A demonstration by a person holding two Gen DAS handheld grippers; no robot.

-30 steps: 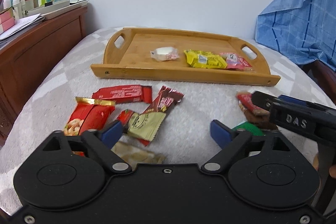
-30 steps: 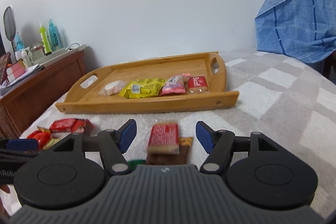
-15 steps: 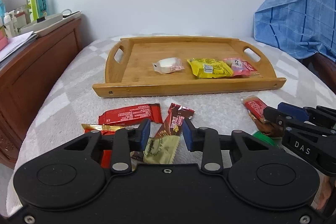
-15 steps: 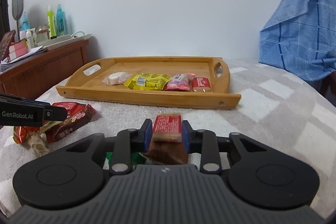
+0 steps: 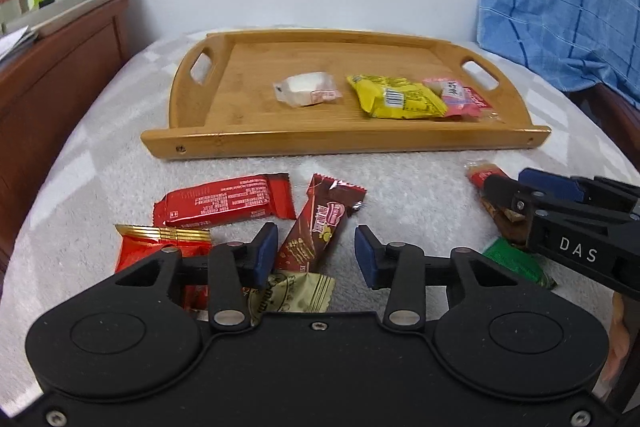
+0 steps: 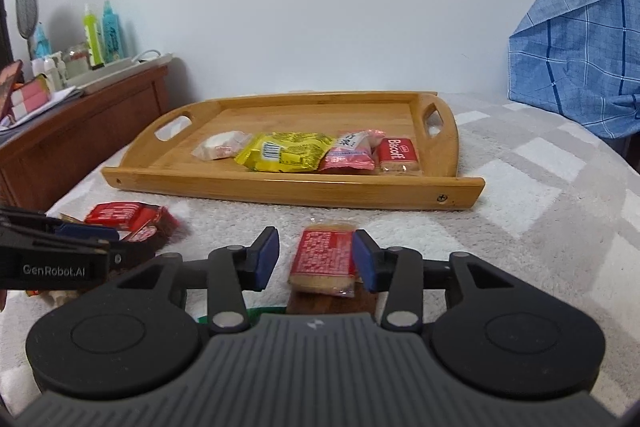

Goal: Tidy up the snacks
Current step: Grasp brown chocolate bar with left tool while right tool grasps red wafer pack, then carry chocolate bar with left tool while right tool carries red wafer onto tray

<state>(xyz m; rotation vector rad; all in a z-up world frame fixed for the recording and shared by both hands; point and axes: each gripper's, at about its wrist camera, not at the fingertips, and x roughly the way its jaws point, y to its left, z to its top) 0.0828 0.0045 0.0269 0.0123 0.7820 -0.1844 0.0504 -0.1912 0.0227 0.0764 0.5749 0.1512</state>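
A wooden tray on the bed holds a white snack, a yellow pack, a pink pack and a Biscoff pack. My left gripper is open over a brown bar and a beige packet. A red bar and an orange-red pack lie beside them. My right gripper is open around a red biscuit pack lying on a brown snack.
A wooden dresser with bottles stands at the left. A blue checked cloth hangs at the right. A green packet lies under the right gripper. The bed cover is grey and white.
Both grippers were shut half a second ago and have opened. The left gripper has moved forward over the brown bar. The red biscuit pack rests between the right fingers.
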